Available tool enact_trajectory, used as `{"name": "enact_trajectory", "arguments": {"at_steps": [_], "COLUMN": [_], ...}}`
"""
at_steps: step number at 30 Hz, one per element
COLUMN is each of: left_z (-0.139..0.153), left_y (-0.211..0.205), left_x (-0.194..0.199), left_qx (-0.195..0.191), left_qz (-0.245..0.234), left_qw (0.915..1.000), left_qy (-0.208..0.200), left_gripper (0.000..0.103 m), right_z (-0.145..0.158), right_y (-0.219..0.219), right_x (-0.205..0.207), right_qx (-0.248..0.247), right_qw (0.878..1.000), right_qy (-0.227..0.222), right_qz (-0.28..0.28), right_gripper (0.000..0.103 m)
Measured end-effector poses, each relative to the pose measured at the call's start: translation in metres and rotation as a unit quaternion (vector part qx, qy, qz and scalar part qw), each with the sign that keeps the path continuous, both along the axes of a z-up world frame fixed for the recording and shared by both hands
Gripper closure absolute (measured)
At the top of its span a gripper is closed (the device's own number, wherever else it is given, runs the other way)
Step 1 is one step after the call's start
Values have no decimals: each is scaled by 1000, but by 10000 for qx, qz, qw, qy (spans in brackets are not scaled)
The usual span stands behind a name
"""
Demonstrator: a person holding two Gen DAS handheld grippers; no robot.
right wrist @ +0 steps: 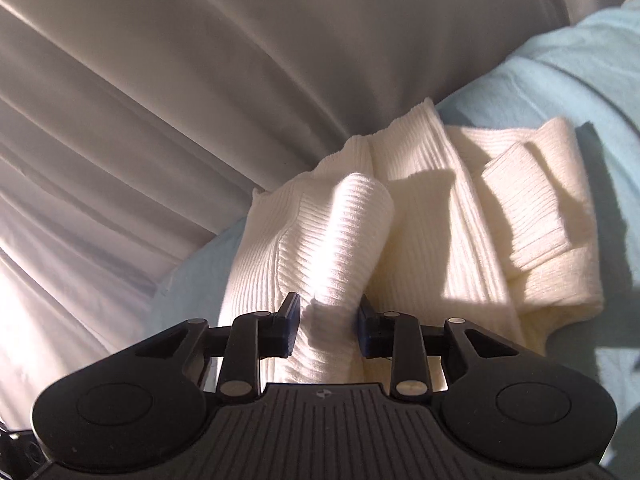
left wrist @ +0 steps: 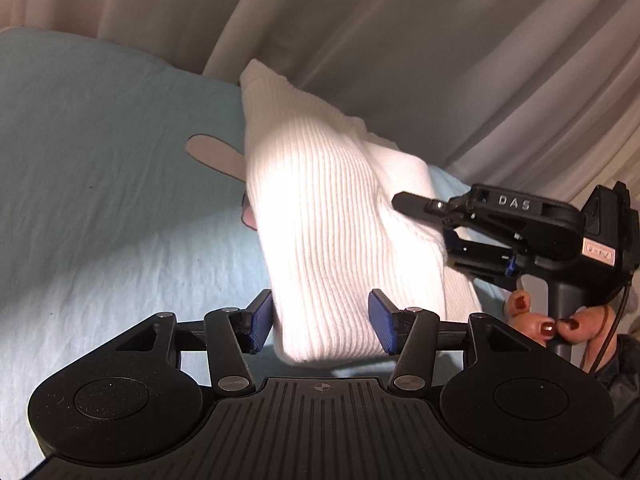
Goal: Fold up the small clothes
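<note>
On a pale blue bedsheet (left wrist: 100, 168) before grey curtains (left wrist: 400, 40), a white ribbed knit garment (left wrist: 328, 216) lies partly lifted. Left tool (left wrist: 320, 322) stands about half open with a raised fold between its blue pads — contact is unclear. Right tool (right wrist: 328, 322), narrower, straddles a bunched ridge of the knit — grip uncertain.

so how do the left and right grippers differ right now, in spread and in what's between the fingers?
The left gripper stands wider, around a broad hanging fold of the white ribbed sweater; contact is unclear. The right gripper is narrower, its fingers flanking a thin raised ridge of it. Both have blue pads and black bodies.
</note>
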State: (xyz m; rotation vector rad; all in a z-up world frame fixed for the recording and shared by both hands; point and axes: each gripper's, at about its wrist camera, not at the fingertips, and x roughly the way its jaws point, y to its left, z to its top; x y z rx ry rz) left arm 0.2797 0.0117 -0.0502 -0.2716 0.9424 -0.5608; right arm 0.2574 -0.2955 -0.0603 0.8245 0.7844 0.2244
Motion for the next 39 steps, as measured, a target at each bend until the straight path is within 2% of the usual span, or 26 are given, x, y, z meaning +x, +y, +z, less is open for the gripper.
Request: {"name": "enact_trajectory", "arguments": {"at_steps": [2,3,5,6,8,11,13,14,15,17,22,23,27,30,32,34,35,37,38,39], "left_z": [-2,-3,-3,-4,-3,-1,-2,-3,-4,-5,-6,-6,-6,-7,-7,-8,-8,-8,-8,-7], "left_y": [0,1,-2,-4,-10,-22,-29,-32,-38,-46,-61,-62,-55,-58,-61,-64,-66,-68,-68,-69], "left_x": [-1,-3,-7,-9,-11,-12,-14,-15,-15,-16,-13,-12,-11,-11,-11,-9,-9,-9,-9,-9], "left_qx": [167,259,389,446,537,593,720,792,869,897,1004,976,848,909,924,955,983,1058,1093,1157], "left_qz": [91,128,132,90,1,-153,-224,-243,-273,-347,-346,-325,-195,-153,-101,-52,-31,1,9,22], "left_qw": [9998,9996,9992,9990,9986,9981,9971,9965,9958,9952,9940,9944,9961,9957,9956,9954,9951,9943,9939,9932], "left_qy": [33,26,34,41,-8,-74,-79,-105,-133,-194,-263,-233,-107,-109,-94,-85,-88,-102,-110,-129], "left_gripper": [46,46,45,45,44,42,42,42,42,42,42,42,42,42,42,42,42,42,42,40], "right_z": [-5,-4,1,9,33,61,62,56,50,35,52,53,40,16,4,-6,-8,-8,-6,-1], "right_y": [1,6,17,25,50,67,65,59,51,33,-5,-12,-39,-41,-36,-32,-29,-26,-24,-20], "right_x": [7,8,15,14,5,-13,-19,-17,-15,-9,-55,-68,-128,-149,-145,-135,-131,-129,-130,-130], "right_qx": [178,118,-363,-774,-1973,-3308,-3974,-4177,-4206,-3966,-2780,-2494,-944,107,358,422,417,421,339,-13], "right_qw": [9998,9999,9990,9964,9787,9390,9136,9059,9058,9173,9576,9646,9898,9939,9923,9914,9901,9877,9867,9862], "right_qy": [67,58,-9,-133,-427,-924,-865,-683,-466,-188,-240,-210,-60,-61,69,122,128,140,106,125], "right_qz": [62,96,253,305,363,195,-17,-127,-225,-310,-718,-827,-1067,-1093,-1187,-1233,-1335,-1499,-1585,-1651], "right_gripper": [76,80,88,89,91,92,92,92,91,88,76,71,69,66,65,66,77,90,92,93]}}
